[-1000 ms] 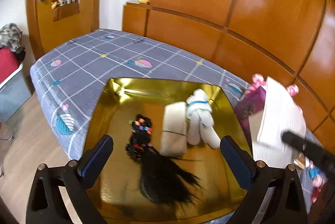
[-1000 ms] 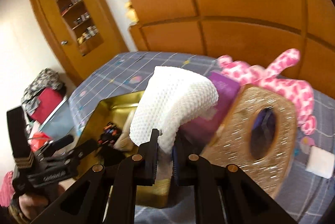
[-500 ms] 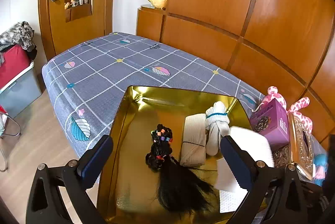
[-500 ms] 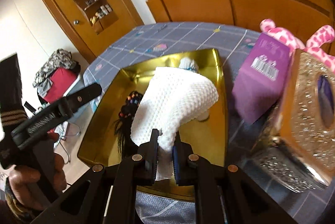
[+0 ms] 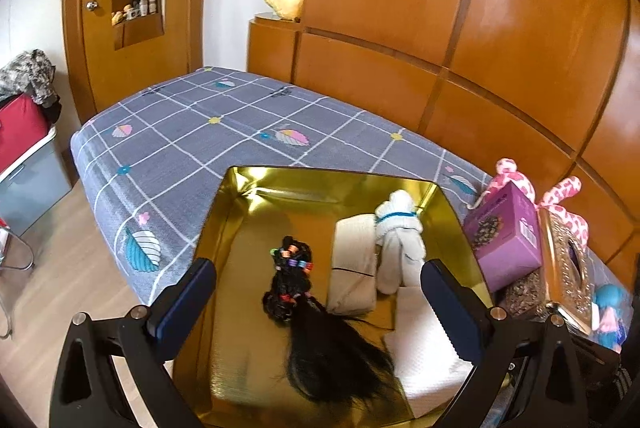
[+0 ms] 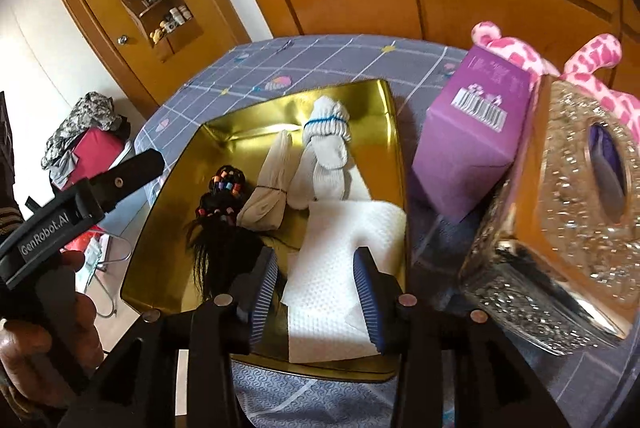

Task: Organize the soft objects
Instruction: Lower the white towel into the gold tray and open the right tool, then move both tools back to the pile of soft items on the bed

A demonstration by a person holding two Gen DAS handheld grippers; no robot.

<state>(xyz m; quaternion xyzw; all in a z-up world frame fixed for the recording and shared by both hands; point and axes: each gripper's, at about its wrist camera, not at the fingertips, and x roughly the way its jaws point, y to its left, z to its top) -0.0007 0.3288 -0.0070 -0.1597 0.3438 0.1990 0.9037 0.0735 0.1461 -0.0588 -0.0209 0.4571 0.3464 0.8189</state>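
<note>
Opening jaws: right gripper (image 6: 316,292), white cloth (image 6: 344,260) loose between pads
Left gripper (image 5: 320,304): spread wide, empty
Cloth place: gold tray (image 6: 180,268), near right corner
Right of tray: purple box (image 6: 476,144), glitter tissue box (image 6: 560,220) crowding close

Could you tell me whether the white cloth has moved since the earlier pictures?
Yes. The white cloth has come down from above the gold tray and now lies inside it, between the opening jaws of the right gripper.

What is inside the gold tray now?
Inside the gold tray: a black hairpiece, a beige roll, white socks and a white cloth. The tray floor under them is hidden.
</note>
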